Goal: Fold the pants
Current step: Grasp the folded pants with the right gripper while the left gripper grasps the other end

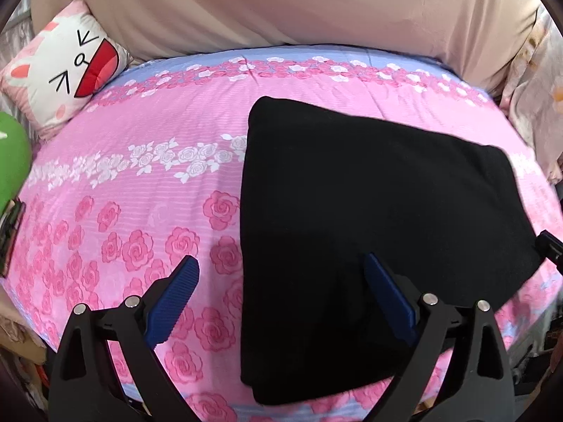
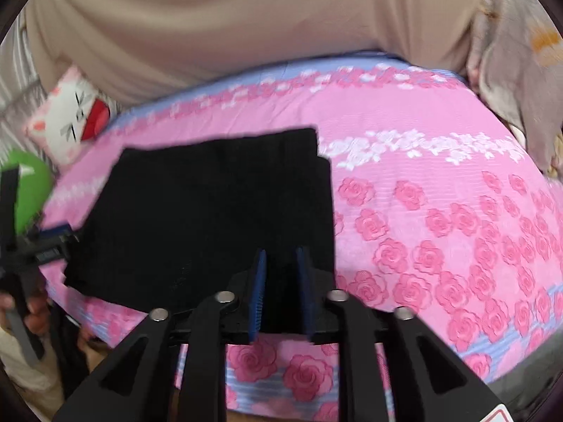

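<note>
Lying folded: one black pants (image 1: 369,211) | two tools, left tool (image 1: 281,270), right tool (image 2: 280,251)

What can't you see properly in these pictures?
- Pants: folds and layers lost in solid black, both views.
- Pants' near edge, right wrist view: hidden behind the right tool.
- Green thing: cut off by the left wrist picture's edge.
- Cat pillow: blurred, right wrist view.

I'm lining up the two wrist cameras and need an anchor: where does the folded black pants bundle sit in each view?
Left wrist view: the folded black pants bundle fills the centre-right, lying on the pink rose-print bedsheet.
Right wrist view: the bundle lies centre-left.
Shared landmark: the white cartoon-cat cushion, at the upper left in both views.
</note>
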Motion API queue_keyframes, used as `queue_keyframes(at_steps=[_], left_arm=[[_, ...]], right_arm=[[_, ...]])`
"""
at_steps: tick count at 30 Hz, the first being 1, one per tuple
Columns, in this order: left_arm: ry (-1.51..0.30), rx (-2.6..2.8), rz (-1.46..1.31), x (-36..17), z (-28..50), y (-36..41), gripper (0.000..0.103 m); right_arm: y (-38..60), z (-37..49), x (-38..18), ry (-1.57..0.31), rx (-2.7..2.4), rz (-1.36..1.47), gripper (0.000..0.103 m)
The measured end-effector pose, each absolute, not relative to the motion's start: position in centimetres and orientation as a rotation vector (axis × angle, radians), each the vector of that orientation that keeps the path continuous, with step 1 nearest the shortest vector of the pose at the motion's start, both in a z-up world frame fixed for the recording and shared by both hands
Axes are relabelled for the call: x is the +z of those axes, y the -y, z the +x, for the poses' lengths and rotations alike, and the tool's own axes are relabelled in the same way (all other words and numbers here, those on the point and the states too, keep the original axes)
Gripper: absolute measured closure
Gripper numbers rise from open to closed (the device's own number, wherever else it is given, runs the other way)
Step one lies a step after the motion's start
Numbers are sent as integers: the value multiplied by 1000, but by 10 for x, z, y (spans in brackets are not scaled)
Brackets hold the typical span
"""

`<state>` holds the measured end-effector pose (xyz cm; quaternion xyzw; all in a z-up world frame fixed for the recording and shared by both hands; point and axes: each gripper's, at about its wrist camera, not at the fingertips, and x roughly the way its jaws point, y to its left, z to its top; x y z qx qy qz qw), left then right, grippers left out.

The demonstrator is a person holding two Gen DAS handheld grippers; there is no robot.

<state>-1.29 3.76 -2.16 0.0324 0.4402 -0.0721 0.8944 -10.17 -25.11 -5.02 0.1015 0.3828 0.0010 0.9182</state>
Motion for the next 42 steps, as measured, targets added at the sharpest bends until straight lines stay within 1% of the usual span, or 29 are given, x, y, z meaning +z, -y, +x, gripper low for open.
queue_keyframes(at_steps=[1,2,3,4,5,7,8,9,11,13,18,22,24,25,26,28,30,33,42], left_arm=[[-914,-166,39,-20,-15,-43,9],[-924,-198,-12,-20,-17,-52,5],[-942,-225,-60,-22,-17,-60,5],[-964,-239,-98,-25,-16,-67,5],[-1001,-256,-150,-32,-15,-77,5],[-1057,-270,-213,-47,-14,-87,5],[-1070,-274,-233,-52,-15,-89,5],[-1042,-283,-235,-50,-18,-90,5],[-1046,-322,-247,-49,-20,-86,5],[-1073,-439,-311,-49,-15,-76,5],[-1078,-487,-348,-51,5,-59,5],[-1079,-485,-356,-52,18,-52,5],[-1086,-483,-339,-51,25,-48,5],[-1095,-489,-336,-50,27,-48,5],[-1102,-500,-331,-50,26,-50,5],[-1100,-507,-317,-50,19,-62,5],[-1094,-519,-313,-51,16,-67,5],[-1083,-507,-286,-51,18,-60,5],[-1096,-523,-284,-53,35,-49,5]], right_arm=[[254,-106,-50,-779,-11,212,54],[258,-111,-49,-774,-14,217,53],[263,-116,-50,-777,-11,232,50],[267,-119,-54,-784,-7,251,44],[272,-120,-57,-791,6,278,42],[280,-122,-69,-821,51,339,37],[282,-121,-75,-841,80,364,37],[282,-118,-81,-858,108,387,36],[280,-113,-95,-889,198,468,36],[281,-107,-102,-893,270,546,22],[288,-93,-102,-861,388,660,19],[296,-75,-104,-868,498,741,18],[297,-68,-104,-907,501,742,19],[298,-70,-101,-922,495,730,23],[302,-74,-98,-928,482,716,23],[314,-89,-91,-905,409,686,19],[327,-96,-85,-889,304,655,18],[334,-81,-93,-925,351,721,18],[299,-16,-108,-998,549,695,17]])
